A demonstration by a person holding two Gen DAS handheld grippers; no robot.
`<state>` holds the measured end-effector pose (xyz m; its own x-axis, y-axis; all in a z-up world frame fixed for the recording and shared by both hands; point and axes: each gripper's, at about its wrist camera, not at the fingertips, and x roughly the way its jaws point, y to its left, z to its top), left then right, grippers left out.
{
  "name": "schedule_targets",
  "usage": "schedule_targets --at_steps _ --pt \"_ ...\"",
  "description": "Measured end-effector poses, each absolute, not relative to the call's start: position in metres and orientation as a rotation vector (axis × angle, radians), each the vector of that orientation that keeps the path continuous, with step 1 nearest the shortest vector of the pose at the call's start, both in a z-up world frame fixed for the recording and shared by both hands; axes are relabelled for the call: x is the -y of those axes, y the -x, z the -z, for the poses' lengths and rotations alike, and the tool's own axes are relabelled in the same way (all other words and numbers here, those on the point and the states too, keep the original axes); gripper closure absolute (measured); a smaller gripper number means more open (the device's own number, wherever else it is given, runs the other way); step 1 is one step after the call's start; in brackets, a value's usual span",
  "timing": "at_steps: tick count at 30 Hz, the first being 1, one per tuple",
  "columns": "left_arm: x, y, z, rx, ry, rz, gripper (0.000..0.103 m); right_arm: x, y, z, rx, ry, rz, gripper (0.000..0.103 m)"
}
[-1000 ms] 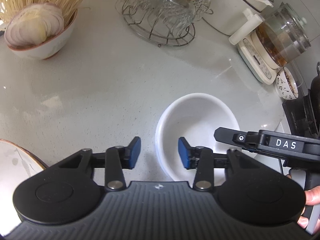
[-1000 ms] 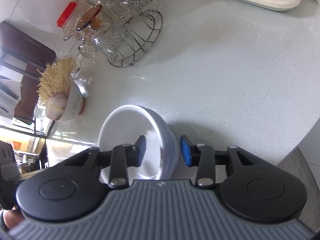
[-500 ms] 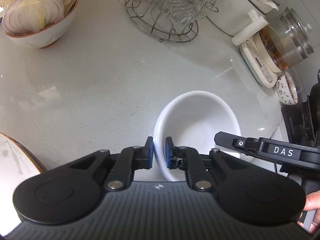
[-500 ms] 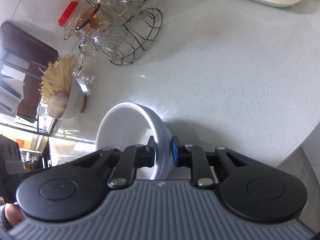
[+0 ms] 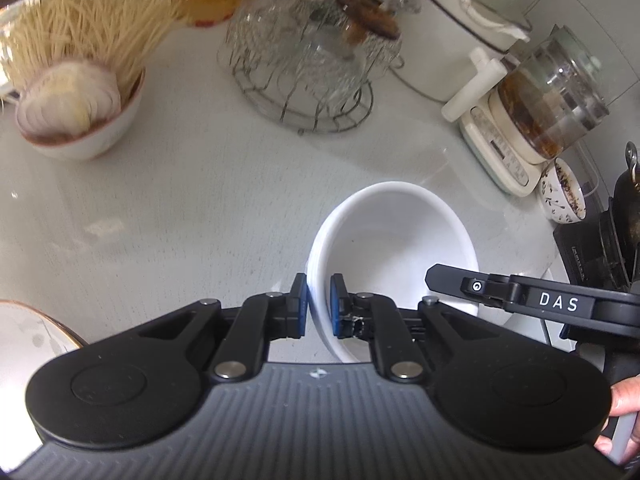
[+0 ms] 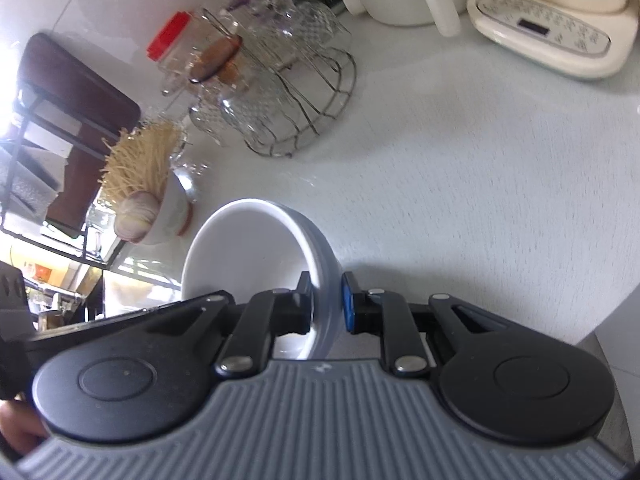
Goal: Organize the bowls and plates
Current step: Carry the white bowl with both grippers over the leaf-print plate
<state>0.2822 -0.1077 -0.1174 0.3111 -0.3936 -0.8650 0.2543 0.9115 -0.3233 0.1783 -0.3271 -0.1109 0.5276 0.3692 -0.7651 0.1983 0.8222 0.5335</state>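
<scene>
Left hand-held gripper (image 5: pixel 319 306) and right hand-held gripper (image 6: pixel 326 303) both clamped.

Taking the bowl (image 5: pixel 394 240) as landmark: it sits near the front of the desk (image 5: pixel 180 200), with the left hand-held gripper (image 5: pixel 319 304) clamped on its left rim and the right hand-held gripper (image 6: pixel 326 306) on its right rim. Behind it stands the wire rack of glasses (image 5: pixel 312 68). Far behind-left is the noodle bowl (image 5: pixel 76 112). Behind-right sits the kettle (image 5: pixel 536 112), a small cup (image 5: pixel 562 192) just before it. Front-left, a plate (image 5: pixel 32 336) lies at the desk's edge.

Both wrist views look down close along their jaws, sharing the white bowl (image 5: pixel 394 240) from opposite sides.
</scene>
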Motion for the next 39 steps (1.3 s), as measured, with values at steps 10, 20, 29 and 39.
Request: schedule_targets --at_steps 10,20,29,39 --pt "0.114 -0.275 0.081 -1.114 0.117 0.393 0.089 0.331 -0.188 0.083 -1.006 -0.553 -0.178 0.085" --pt "0.106 -0.268 0.050 -1.055 0.135 0.367 0.089 0.323 -0.194 0.050 -0.959 -0.504 -0.228 0.085" --pt "0.074 -0.263 0.024 -1.005 0.164 0.336 0.089 0.296 -0.201 0.028 -0.936 -0.475 -0.276 0.085" --pt "0.021 -0.243 0.013 -0.951 0.172 0.283 0.089 0.245 -0.204 0.021 -0.943 -0.447 -0.335 0.085"
